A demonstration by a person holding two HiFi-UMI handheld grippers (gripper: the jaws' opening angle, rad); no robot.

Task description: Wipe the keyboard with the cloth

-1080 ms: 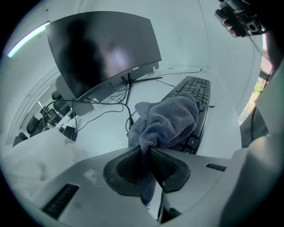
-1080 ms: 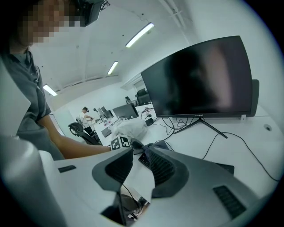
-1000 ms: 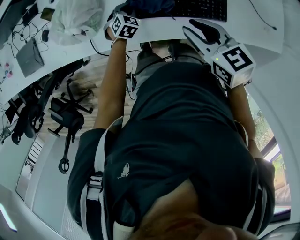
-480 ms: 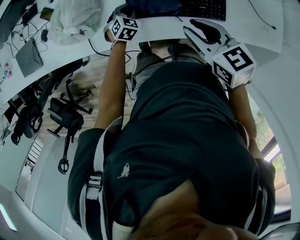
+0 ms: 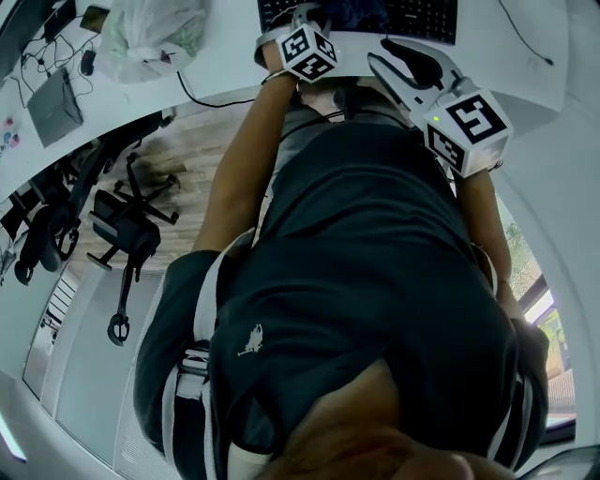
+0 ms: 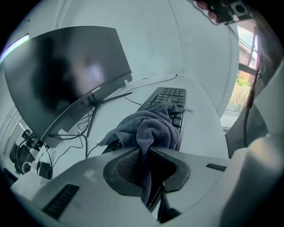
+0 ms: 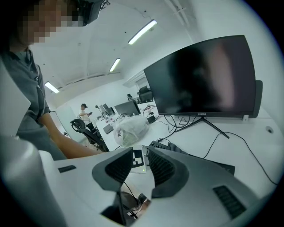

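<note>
My left gripper [image 6: 144,153] is shut on a grey-blue cloth [image 6: 151,128], pinched between its pads; the bunched cloth rests on the near end of the black keyboard [image 6: 171,99]. In the head view the left gripper's marker cube [image 5: 307,52] sits just below the keyboard [image 5: 412,17], with the cloth [image 5: 354,11] on the keys. My right gripper [image 7: 141,165] hangs beside it over the desk's front edge, jaws slightly apart and empty; between them I see the left gripper's cube [image 7: 137,160]. In the head view the right gripper [image 5: 405,62] lies right of the left one.
A dark monitor [image 7: 204,75] on a thin stand is behind the keyboard, with cables trailing over the white desk [image 6: 204,128]. A white plastic bag [image 5: 150,37] and small devices lie at the desk's left. Office chairs [image 5: 122,234] stand on the floor.
My left gripper has slid right along the desk with the cloth, from the keyboard's left end to over its keys. The right gripper has kept still.
</note>
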